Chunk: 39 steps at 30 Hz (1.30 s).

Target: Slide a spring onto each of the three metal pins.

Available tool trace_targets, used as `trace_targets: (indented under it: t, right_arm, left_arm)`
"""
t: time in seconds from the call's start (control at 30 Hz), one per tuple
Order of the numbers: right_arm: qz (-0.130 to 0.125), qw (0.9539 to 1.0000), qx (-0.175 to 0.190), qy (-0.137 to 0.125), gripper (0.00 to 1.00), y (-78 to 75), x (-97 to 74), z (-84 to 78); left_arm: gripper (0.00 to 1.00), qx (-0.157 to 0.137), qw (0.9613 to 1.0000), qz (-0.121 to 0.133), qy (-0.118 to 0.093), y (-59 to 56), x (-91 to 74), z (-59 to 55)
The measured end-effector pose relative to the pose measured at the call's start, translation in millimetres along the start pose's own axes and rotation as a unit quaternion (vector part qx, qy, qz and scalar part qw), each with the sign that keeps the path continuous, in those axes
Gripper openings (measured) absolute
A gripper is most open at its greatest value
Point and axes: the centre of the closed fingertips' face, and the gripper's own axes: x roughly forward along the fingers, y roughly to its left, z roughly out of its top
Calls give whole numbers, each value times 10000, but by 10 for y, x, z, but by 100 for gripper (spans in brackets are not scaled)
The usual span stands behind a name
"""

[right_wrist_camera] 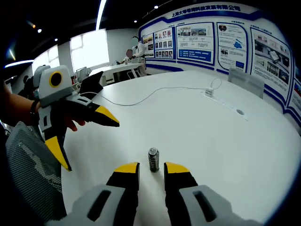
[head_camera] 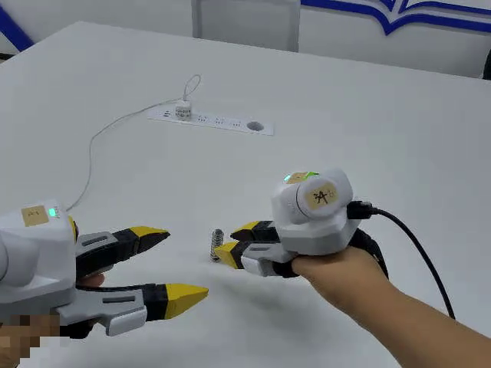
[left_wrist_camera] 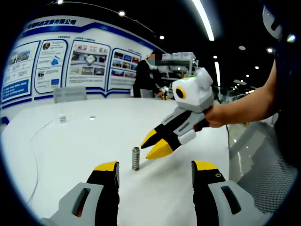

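The upright spring (left_wrist_camera: 136, 158) stands just ahead of my narrowly parted right gripper (left_wrist_camera: 150, 147), nearer than my wide-spread left gripper (left_wrist_camera: 155, 165).

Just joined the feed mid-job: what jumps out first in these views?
A single small spring stands upright on the white table, right at the jaw tips of the right gripper, whose jaws are slightly apart. The left gripper hovers nearby with jaws spread wide. Farther back lies a white power strip.
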Motion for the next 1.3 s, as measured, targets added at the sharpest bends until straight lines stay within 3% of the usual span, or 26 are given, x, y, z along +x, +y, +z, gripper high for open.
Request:
trace_targets:
  t: [0.43,0.8,1.3]
  right_arm:
    - [86,9998,-106,-124,25,99,-283,-38]
    - [168,9996,-185,-101,27,217,-513,-161]
    - [-75,9999,-83,-78,28,68,-905,-387]
  left_arm:
    - [65,39,10000,7,25,-7,-2,6]
    - [66,131,9999,-29,92,-40,11,-11]
    - [67,191,9997,-56,119,-80,8,-1]
